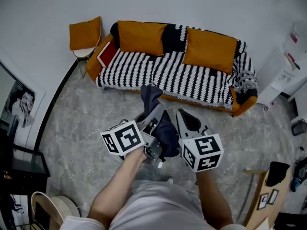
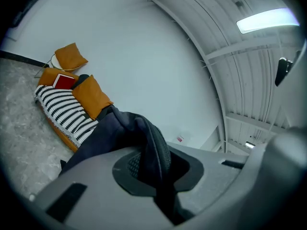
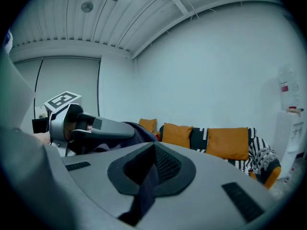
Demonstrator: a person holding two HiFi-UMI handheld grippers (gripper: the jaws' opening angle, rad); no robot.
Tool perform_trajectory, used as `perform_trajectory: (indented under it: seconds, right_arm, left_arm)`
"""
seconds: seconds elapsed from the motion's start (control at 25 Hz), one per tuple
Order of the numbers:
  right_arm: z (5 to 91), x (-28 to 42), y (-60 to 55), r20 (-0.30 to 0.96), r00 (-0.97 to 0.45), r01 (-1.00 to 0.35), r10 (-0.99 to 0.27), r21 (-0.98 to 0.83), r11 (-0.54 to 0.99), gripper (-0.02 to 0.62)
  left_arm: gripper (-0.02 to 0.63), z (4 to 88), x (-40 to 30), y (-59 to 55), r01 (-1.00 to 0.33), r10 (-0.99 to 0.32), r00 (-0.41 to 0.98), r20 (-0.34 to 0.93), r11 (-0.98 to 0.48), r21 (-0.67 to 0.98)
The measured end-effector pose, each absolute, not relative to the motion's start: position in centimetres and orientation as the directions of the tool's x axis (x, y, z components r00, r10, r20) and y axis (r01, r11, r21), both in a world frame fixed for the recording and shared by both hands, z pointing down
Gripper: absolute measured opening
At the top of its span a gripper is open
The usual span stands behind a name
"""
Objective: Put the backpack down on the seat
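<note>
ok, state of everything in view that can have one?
backpack: held up between both grippers, not yet on the seat
left gripper: shut on a backpack strap
right gripper: shut on backpack fabric
sofa: striped cover on
orange cushions: two, upright against the backrest
red book: tilted against the sofa arm nearest the chair
chair cushion: propped on the chair beside the sofa

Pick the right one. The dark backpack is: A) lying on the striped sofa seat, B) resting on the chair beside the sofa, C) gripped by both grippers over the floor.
C: the left gripper and right gripper each clamp fabric of the backpack, which hangs short of the sofa.
</note>
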State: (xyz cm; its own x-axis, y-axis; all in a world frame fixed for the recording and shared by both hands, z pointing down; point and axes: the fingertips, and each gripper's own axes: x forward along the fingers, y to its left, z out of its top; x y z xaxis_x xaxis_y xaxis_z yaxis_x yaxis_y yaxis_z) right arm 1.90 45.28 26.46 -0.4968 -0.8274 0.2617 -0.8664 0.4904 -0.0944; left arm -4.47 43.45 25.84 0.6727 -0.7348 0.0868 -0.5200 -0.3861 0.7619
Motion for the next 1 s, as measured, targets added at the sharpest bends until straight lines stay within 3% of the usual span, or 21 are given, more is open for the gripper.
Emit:
perform_trajectory:
  seconds: [1.0]
  right_arm:
    - [25.2, -16.3, 27.8, 0.263, -0.501, -0.861, -0.825, -0.05, 0.506, 0.002]
  left_arm:
    - [0.031, 24.9, -20.9, 26.9, -0.503, -0.694, 0.717, 0.071, -0.444, 0.742]
